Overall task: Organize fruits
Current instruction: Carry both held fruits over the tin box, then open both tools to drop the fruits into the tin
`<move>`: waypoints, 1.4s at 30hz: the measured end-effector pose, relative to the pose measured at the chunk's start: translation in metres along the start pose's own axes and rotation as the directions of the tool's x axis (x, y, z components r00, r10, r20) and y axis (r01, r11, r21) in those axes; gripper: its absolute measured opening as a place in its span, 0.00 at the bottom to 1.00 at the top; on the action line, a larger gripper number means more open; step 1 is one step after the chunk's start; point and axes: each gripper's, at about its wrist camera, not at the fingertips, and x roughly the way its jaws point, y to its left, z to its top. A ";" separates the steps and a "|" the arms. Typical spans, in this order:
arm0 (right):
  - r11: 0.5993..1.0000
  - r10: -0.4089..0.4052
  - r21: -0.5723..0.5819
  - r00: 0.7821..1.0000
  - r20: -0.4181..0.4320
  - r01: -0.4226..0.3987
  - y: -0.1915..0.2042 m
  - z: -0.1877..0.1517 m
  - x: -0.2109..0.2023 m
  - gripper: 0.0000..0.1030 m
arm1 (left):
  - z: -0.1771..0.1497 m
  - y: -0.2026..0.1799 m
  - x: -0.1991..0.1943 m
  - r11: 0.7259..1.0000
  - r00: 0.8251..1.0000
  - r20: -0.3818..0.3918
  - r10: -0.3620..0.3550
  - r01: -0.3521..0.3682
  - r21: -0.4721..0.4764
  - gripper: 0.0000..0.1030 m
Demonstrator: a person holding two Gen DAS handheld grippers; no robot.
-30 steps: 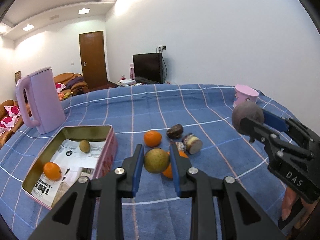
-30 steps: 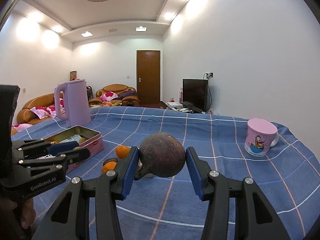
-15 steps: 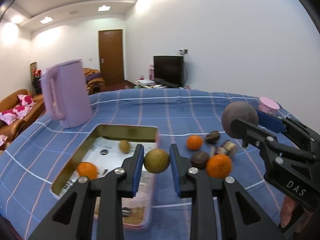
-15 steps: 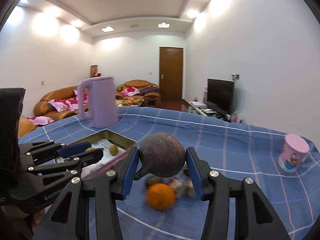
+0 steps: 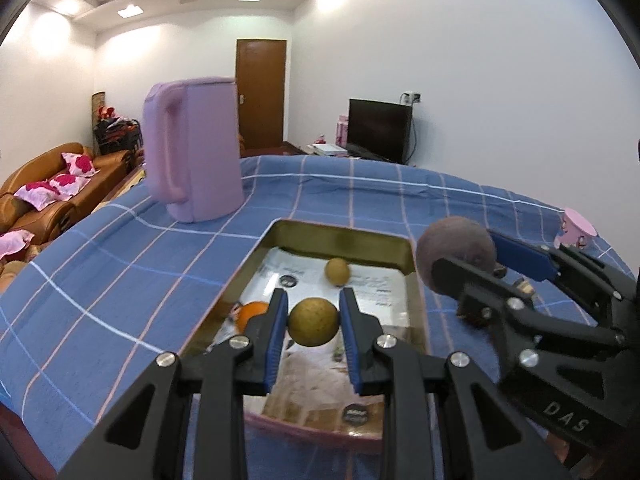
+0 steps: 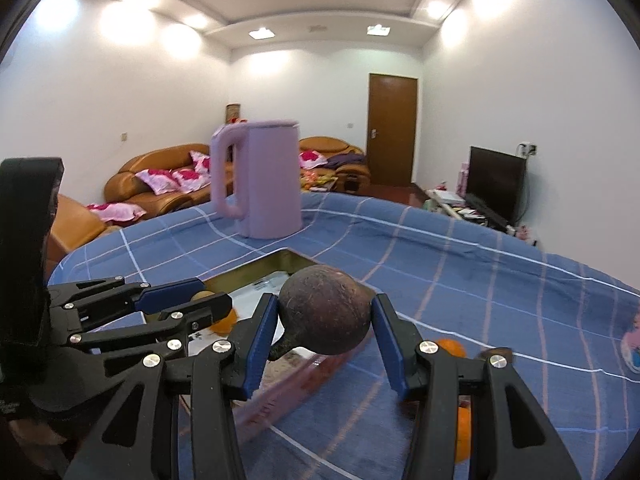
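Observation:
My left gripper (image 5: pixel 313 322) is shut on a yellow-green round fruit (image 5: pixel 313 327) and holds it above the open metal tin (image 5: pixel 344 236). The tin holds an orange (image 5: pixel 252 312) and a small green-brown fruit (image 5: pixel 337 271) on printed paper. My right gripper (image 6: pixel 325 320) is shut on a dark brown round fruit (image 6: pixel 325 314) and holds it over the tin's right side (image 6: pixel 256 270); it also shows in the left wrist view (image 5: pixel 456 256). More oranges (image 6: pixel 450 346) lie on the cloth to the right.
A tall lilac kettle (image 5: pixel 194 148) stands behind the tin on the blue checked tablecloth (image 5: pixel 100 272). A pink cup (image 5: pixel 576 230) stands at the far right. The table's left edge drops off toward brown sofas (image 5: pixel 52 188).
Both grippers have swung left with their fruits, from over the loose fruit pile to over the tin. The kettle and tin now sit centre view.

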 end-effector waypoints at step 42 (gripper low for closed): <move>0.980 -0.178 0.079 0.980 -0.090 0.185 -0.053 -0.025 -0.043 0.64 | -0.007 0.000 -0.009 1.000 1.000 0.023 0.021 -0.021 -0.003 0.70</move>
